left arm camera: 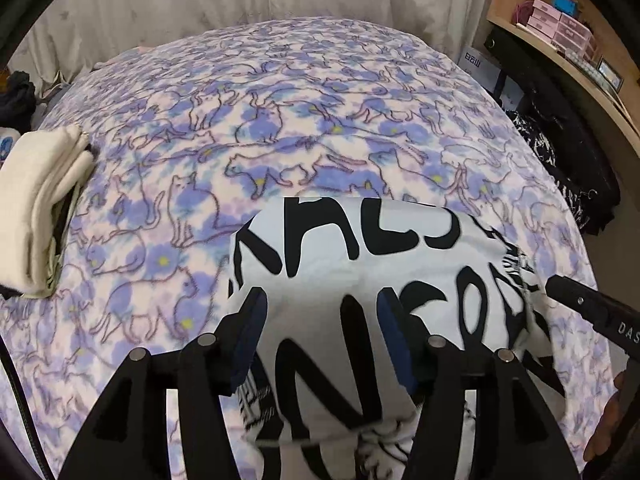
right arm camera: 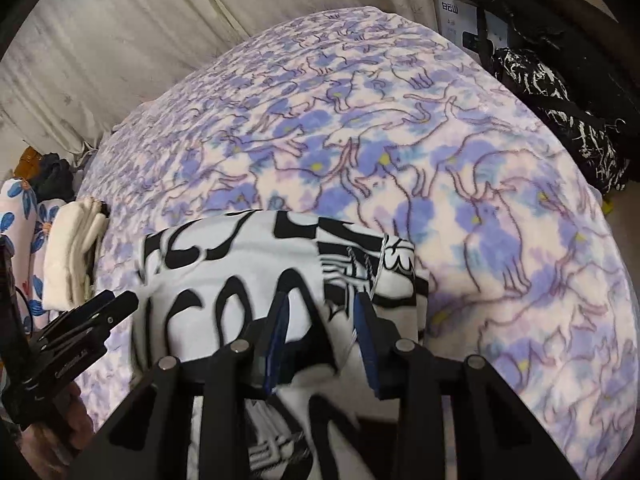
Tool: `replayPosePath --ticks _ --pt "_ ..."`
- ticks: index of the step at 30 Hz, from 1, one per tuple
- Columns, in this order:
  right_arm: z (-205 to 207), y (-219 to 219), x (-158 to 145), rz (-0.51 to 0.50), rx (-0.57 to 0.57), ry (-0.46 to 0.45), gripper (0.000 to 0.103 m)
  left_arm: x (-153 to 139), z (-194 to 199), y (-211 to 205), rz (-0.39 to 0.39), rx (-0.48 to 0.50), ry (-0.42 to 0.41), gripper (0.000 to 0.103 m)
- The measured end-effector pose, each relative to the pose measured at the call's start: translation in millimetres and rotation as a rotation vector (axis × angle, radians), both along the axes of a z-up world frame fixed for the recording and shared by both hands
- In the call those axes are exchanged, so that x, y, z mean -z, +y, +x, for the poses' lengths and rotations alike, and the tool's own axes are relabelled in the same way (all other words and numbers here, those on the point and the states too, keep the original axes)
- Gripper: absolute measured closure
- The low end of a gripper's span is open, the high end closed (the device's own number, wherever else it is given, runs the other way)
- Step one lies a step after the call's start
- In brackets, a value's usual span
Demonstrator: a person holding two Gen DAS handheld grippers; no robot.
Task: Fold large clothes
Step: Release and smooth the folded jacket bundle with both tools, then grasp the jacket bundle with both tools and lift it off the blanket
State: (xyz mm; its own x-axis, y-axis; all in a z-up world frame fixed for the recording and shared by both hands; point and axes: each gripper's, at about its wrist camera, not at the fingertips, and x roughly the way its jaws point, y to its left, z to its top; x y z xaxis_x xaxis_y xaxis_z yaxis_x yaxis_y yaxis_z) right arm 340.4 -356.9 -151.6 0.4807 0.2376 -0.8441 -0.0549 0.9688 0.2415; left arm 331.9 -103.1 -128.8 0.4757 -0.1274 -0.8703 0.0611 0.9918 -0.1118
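Left gripper (left arm camera: 322, 312): my jaws wide, straddling the shirt (left arm camera: 360, 264).
Right gripper (right arm camera: 322, 312): jaws parted over the hem.
Technique: I should pinch both corners evenly, then fold flat on the blanket (left arm camera: 240, 120).

Near end of the white garment with black lettering (left arm camera: 360, 264) runs under the left gripper (left arm camera: 320, 320) and off the bottom edge; lettering there is motion-blurred, words unreadable. Same in the right wrist view: near part hidden behind the right gripper (right arm camera: 324, 308), print smeared. Can't tell whether either gripper's pads actually pinch the cloth. Folded cream garment (left arm camera: 44, 208) cut by the left edge; something dark tucked under it, can't identify. Shelf boxes (left arm camera: 560, 28) far right too small to read. Black-and-white cloth (right arm camera: 560, 112) at far right partly cut off.
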Motion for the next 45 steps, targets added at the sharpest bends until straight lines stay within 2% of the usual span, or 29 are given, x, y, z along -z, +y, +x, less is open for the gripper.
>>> replayPosePath --ticks 3,7,11,16,20,22,27,33,37,41,45 --pt "-13.8 0.1 -14.4 0.003 -0.007 0.004 0.069 -15.0 -10.7 2.4 -0.012 -0.003 0.019 0.045" --pt "-32.8 -0.7 -32.6 0.014 -0.012 0.007 0.068 -33.1 -24.4 5.4 -0.023 -0.005 0.028 0.035" --pt "-51.6 -0.5 -51.4 0.018 -0.020 -0.002 0.047 -51.8 -36.7 10.8 -0.043 -0.013 0.044 0.028" --pt "-63.6 2.3 -67.0 0.007 -0.060 0.001 0.041 -73.7 -51.1 20.1 -0.055 -0.038 0.037 0.021" --pt "-67.1 1.9 -68.1 -0.033 -0.084 0.012 0.026 -76.9 -60.6 24.4 -0.065 -0.039 0.060 0.020" --pt "-67.5 -0.9 -65.0 -0.048 -0.095 0.026 0.022 -75.6 -64.6 26.9 -0.084 -0.035 0.070 0.020" --pt "-65.0 -9.3 -50.0 -0.066 -0.121 0.070 0.021 -59.1 -70.7 33.6 -0.109 -0.036 0.099 0.020" --pt "-50.2 -21.8 -9.4 -0.050 -0.142 0.138 0.018 -9.5 -71.5 40.7 -0.232 -0.028 0.203 0.020" --pt "-32.7 -33.6 24.0 0.025 -0.136 0.210 0.017 25.6 -68.0 45.4 -0.282 -0.055 0.260 0.020" --pt "-11.9 -43.1 58.3 0.110 -0.144 0.264 0.017 50.6 -61.7 44.9 -0.296 -0.038 0.280 0.019" --pt "6.7 -47.4 91.9 0.165 -0.169 0.318 0.017 67.7 -53.4 46.2 -0.281 -0.028 0.273 0.014"
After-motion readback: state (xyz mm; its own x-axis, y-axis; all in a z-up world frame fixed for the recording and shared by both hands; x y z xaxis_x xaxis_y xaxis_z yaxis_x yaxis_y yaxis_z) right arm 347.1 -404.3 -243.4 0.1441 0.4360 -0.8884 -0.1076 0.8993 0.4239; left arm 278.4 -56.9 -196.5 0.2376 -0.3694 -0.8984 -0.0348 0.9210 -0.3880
